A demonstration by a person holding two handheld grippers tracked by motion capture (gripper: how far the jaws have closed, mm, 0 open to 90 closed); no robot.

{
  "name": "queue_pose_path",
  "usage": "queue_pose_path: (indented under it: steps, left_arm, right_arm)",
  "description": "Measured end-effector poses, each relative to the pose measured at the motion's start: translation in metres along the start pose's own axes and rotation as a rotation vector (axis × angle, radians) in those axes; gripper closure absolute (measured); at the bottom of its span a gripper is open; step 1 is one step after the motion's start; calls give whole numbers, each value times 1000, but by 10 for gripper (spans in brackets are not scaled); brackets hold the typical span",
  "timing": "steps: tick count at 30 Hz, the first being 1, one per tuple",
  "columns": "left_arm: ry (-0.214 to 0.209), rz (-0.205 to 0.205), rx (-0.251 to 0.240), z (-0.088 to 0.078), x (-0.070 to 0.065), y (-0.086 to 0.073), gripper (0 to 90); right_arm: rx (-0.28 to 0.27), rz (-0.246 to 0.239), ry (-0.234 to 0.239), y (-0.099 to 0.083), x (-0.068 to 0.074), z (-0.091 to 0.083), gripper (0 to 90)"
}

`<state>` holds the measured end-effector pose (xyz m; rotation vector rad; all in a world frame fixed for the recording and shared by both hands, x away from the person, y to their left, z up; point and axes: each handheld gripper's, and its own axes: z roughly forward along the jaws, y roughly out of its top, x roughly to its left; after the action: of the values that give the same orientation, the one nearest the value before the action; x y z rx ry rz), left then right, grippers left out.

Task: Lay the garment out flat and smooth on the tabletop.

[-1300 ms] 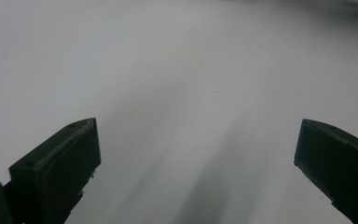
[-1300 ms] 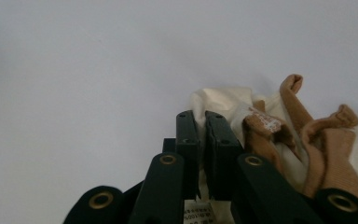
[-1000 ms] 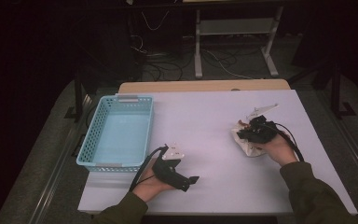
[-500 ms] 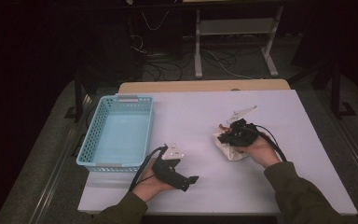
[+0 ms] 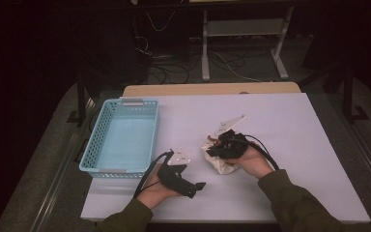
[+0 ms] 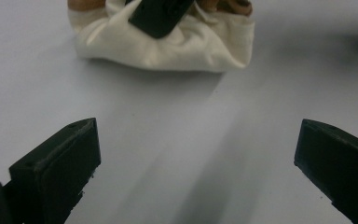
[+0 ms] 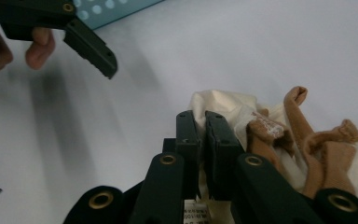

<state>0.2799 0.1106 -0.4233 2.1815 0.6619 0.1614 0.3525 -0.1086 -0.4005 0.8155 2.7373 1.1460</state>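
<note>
**Cloth bundle carried across the table toward the basket**

The white table [image 5: 290, 125] carries a light blue plastic basket [image 5: 123, 137] at about nine o'clock of its middle, with nothing to be seen inside it. Just right of the middle lies a cream cloth bundle [image 5: 218, 162] with tan fabric [image 7: 326, 149] bunched in its folds. The right gripper [image 5: 221, 146] has its jaws pressed together on a fold of the cream cloth, which the right gripper view shows pinched between the pads. The left gripper [image 5: 199, 186] rests low at six o'clock, jaws wide apart and holding nothing, pointing toward the bundle.

The step in hand looks like hauling the bundle toward the basket at nine o'clock. The next move probably calls for lifting the cloth clear of the rim before letting go; the loose tan fabric could slip out, so the idle left gripper may need to support it.
</note>
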Motion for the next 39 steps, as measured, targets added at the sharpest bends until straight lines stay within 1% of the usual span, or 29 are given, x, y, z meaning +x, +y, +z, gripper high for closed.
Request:
queue_pose_path:
  steps: [1,2,5,8,10,12,13,14,15,17,18,19,21,23,24,25,27,28,29,31,33,36,39]
  left_arm:
    - [0,1,2,0,0,0,0]
    - [3,-16,-10,0,-1,0,0]
    - [2,-16,-8,0,-1,0,0]
    - [3,-17,-11,0,-1,-1,0]
    - [4,-17,-10,0,0,0,0]
    - [4,-17,-11,-1,0,0,0]
    - [5,-23,-16,0,-1,0,0]
    - [4,-15,-10,-1,0,0,0]
    - [5,-17,-11,-1,0,0,0]
    - [6,-13,-14,0,0,0,0]
    - [6,-14,-14,0,0,0,0]
    - [5,-1,-7,0,0,0,0]
    - [5,-1,-5,0,0,0,0]
    - [4,1,-5,0,0,0,0]
    - [5,-12,-14,1,-1,0,0]
    - [4,2,-4,0,0,0,0]
    - [3,3,-1,0,0,0,0]
    - [5,-10,-12,1,0,0,0]
    - [5,-10,-12,1,0,0,0]
    - [5,-11,-15,1,0,0,0]
    - [6,-11,-15,1,0,0,0]
    - [6,-11,-15,1,0,0,0]
    - [5,-14,-15,1,0,-1,0]
  right_arm:
    - [3,-10,7,1,2,3,837]
    - [9,-15,12,2,4,5,837]
    - [24,-19,22,2,8,13,837]
    - [35,-20,26,0,9,17,833]
    - [32,-15,31,0,8,16,813]
    - [14,1,36,0,7,12,765]
    - [6,3,45,0,6,8,746]
    - [-5,2,47,0,5,4,722]
    - [-18,12,48,1,4,-1,708]
    - [-38,12,44,1,3,-10,694]
    - [-55,22,36,1,1,-16,692]
    - [-66,20,32,1,0,-21,689]
    - [-76,29,16,0,-4,-29,678]
    - [-86,41,6,-1,-7,-34,675]
    - [-88,46,0,-1,-9,-36,675]
    - [-91,49,-4,-2,-11,-37,675]
    - [-90,53,-15,-2,-14,-37,670]
    - [-87,54,-20,-2,-14,-37,669]
    - [-87,51,-25,-2,-15,-36,667]
    - [-83,51,-38,-1,-15,-33,659]
    - [-76,49,-35,0,-15,-29,645]
    - [-65,42,-54,1,-14,-24,604]
    - [-50,43,-77,0,-15,-19,596]
